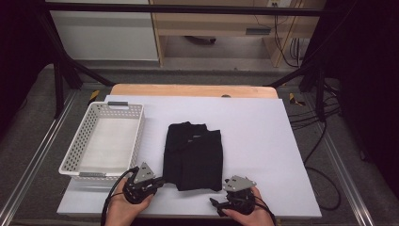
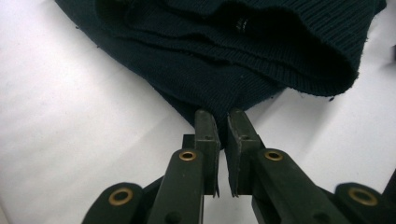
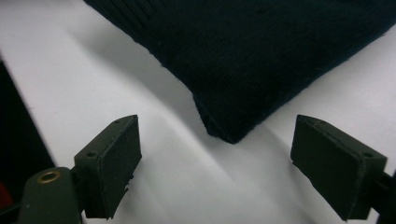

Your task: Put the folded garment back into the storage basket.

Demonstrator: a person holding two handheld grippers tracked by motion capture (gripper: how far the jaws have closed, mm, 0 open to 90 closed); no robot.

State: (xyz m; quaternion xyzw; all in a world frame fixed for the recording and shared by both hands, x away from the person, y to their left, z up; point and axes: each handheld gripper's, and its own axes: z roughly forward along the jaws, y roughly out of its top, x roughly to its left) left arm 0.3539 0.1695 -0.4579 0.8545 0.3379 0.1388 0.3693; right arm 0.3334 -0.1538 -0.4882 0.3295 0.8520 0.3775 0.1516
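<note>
Soft black sweater point(image 1: 194, 156) looks floppy; left gripper point(image 2: 219, 122) pinches its lower-left corner, right gripper point(image 3: 215, 161) gapes wide near the lower-right corner.

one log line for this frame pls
left gripper: shut on near-left corner of folded black knit garment | right gripper: open, short of near-right corner | white perforated plastic basket: empty, left of garment

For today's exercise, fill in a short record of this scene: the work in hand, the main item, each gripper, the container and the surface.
work: handling a folded black garment
garment: dark knit, folded, lying mid-table
left gripper: jaws shut, pinching the garment's near corner
right gripper: jaws wide, apart from the garment, its other near corner just ahead of them
basket: white, perforated, empty, left of the garment
table: white sheet over a wooden top
</note>
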